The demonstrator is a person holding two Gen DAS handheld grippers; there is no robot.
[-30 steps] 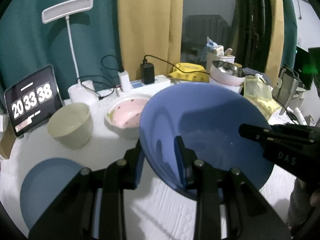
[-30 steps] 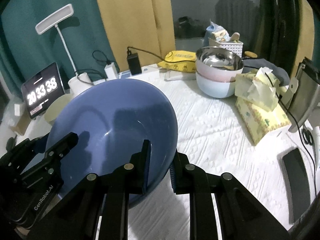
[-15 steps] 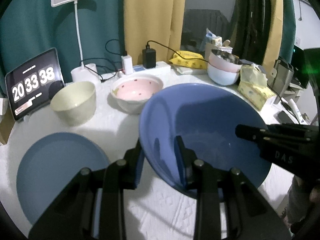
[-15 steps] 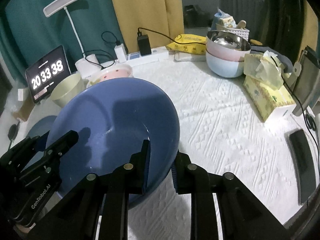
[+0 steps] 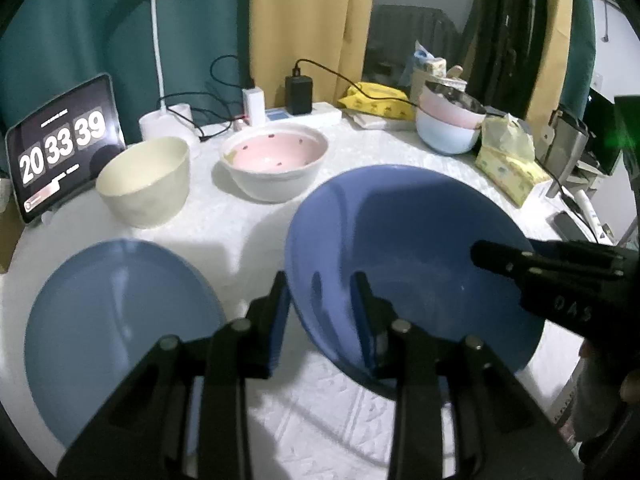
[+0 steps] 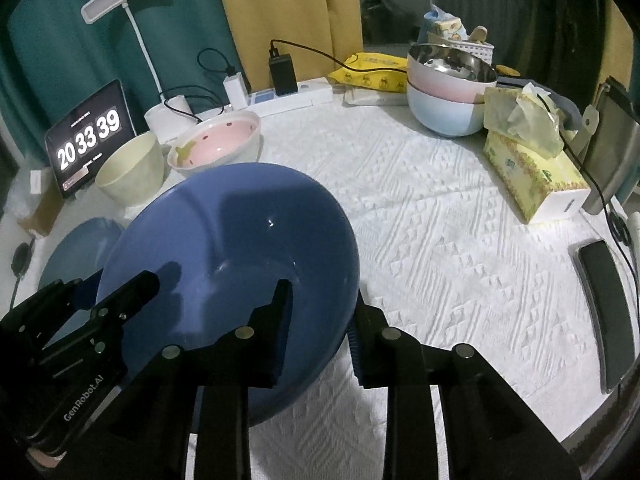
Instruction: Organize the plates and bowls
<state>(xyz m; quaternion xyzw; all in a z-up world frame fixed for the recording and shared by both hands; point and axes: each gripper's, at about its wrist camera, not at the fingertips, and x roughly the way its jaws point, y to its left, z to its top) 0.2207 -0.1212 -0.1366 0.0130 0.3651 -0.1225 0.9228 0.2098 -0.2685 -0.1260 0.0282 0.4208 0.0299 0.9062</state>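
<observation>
A large blue bowl [image 5: 420, 248] sits low at the white cloth, its base down by the fabric. My left gripper [image 5: 320, 304] straddles its left rim, one finger outside touching the wall and one inside; its jaws are starting to open. My right gripper [image 6: 320, 320] straddles the near right rim of the blue bowl [image 6: 240, 248]; its jaws are opening and the pads stand clear of the wall. A flat blue plate [image 5: 120, 320] lies to the left. Behind stand a cream bowl [image 5: 144, 180] and a pink spotted bowl [image 5: 276, 160].
A stack of pink and pale blue bowls with a steel one on top [image 6: 448, 92] stands at the back right beside a tissue box [image 6: 532, 176]. A clock tablet [image 5: 60, 148], a lamp [image 5: 156, 40] and a power strip [image 5: 296, 116] line the back. A phone [image 6: 604, 308] lies right.
Both grippers have come down with the blue bowl toward the cloth. The right gripper's fingers have spread apart around the rim. The blue plate shows more fully on the left.
</observation>
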